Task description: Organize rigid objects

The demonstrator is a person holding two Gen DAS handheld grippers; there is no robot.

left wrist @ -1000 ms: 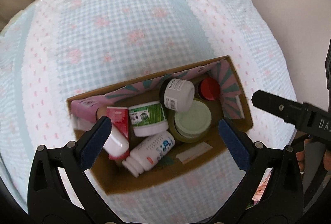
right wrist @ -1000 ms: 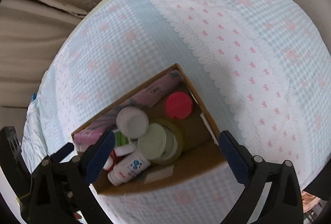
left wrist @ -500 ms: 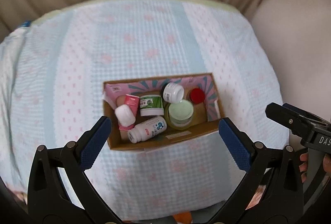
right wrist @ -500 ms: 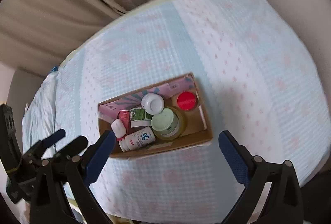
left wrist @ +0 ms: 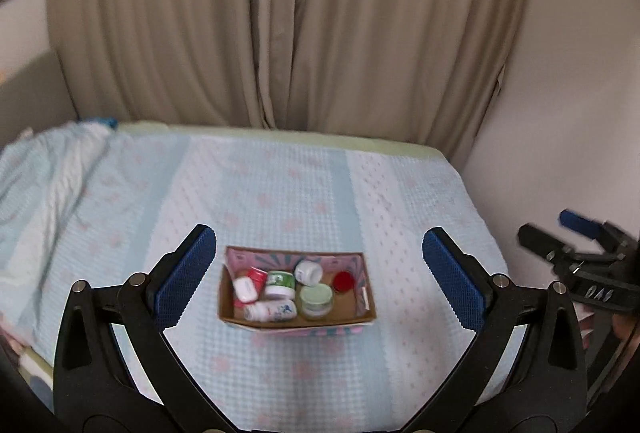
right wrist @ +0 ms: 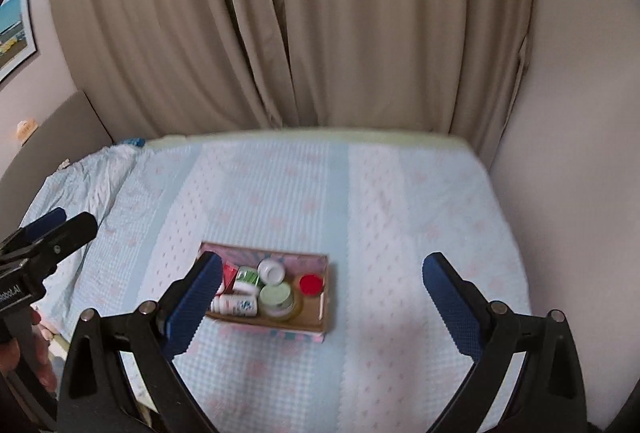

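A small cardboard box sits on the bed near its front edge. It holds several bottles and jars: a white bottle lying flat, a green-labelled jar, a pale green lidded jar, a white-capped jar and a red cap. My left gripper is open and empty, held back from the box. My right gripper is open and empty, also well short of the box.
The bed has a light blue checked cover with pink bows. A crumpled quilt lies at the left. Beige curtains hang behind, a wall stands at the right, and a picture hangs on the left wall.
Both grippers have pulled back and up from the box; it now looks small and far, and the curtains have come into view. Both stay open and empty.
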